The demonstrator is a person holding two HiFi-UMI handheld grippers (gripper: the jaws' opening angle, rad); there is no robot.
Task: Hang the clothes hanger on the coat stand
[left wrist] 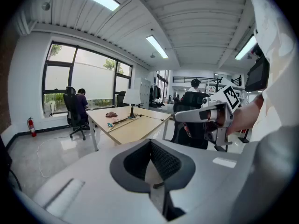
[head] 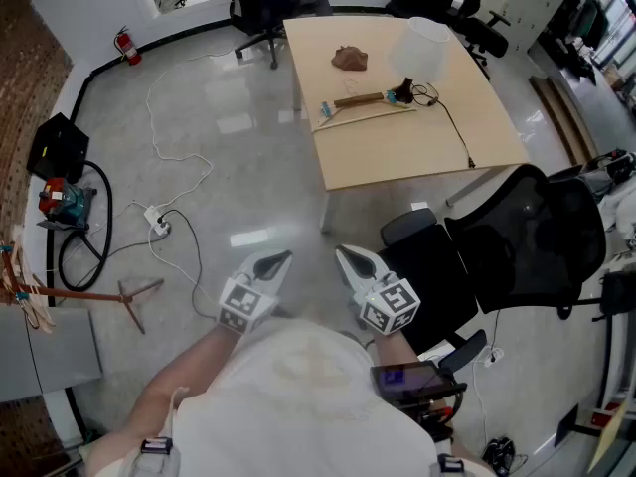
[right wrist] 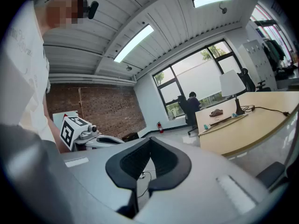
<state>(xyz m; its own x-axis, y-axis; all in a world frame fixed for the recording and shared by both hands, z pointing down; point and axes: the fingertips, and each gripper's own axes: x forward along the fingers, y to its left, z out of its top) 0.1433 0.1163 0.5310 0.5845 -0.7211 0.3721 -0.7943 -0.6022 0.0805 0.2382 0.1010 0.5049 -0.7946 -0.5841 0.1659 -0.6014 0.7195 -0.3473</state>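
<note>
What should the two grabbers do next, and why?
Probably move closer to the table and reach the right gripper toward the clothes hanger lying on it. Both it and the left gripper sit close to the body with jaws shut on nothing, and the hanger lies well ahead.

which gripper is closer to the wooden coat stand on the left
Left. The left gripper is on the side of the coat stand, apart from it; the right gripper sits farther over, by the black chair.

We see a glossy grey floor [head: 238, 177], a pale wooden surface [head: 417, 142] far right, a black office chair [head: 537, 237] nearer, large windows [left wrist: 93, 80], a brick wall [right wrist: 98, 113] and ceiling strip lights [left wrist: 156, 46].
</note>
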